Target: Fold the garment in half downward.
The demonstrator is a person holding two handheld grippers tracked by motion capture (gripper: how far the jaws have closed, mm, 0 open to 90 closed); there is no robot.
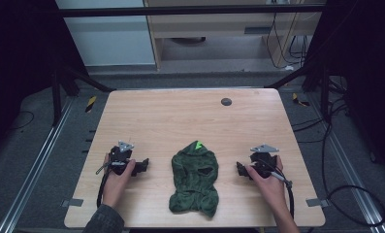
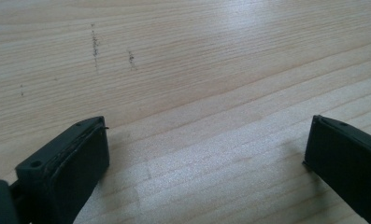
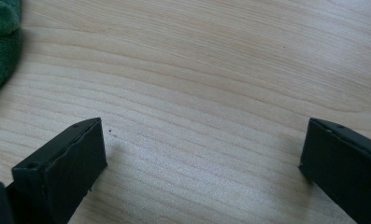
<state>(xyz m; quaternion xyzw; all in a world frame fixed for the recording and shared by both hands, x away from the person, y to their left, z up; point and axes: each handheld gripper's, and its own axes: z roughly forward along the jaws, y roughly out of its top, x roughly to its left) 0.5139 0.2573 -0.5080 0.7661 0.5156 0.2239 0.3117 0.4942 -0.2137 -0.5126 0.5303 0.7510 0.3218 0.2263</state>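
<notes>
left claw [image 1: 142,166] released | right claw [image 1: 240,169] released | green garment [image 1: 195,178], seemingly fleece, between them on table [image 1: 180,116], untouched

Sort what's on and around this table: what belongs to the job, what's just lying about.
Job: green garment, between the left claw and right claw, both open, neither touching it.

Lying about: dark round disc at the table's far edge; cables on the floor.

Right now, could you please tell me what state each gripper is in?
Left gripper: tongs open, holding nothing.
Right gripper: tongs open, holding nothing.
</notes>
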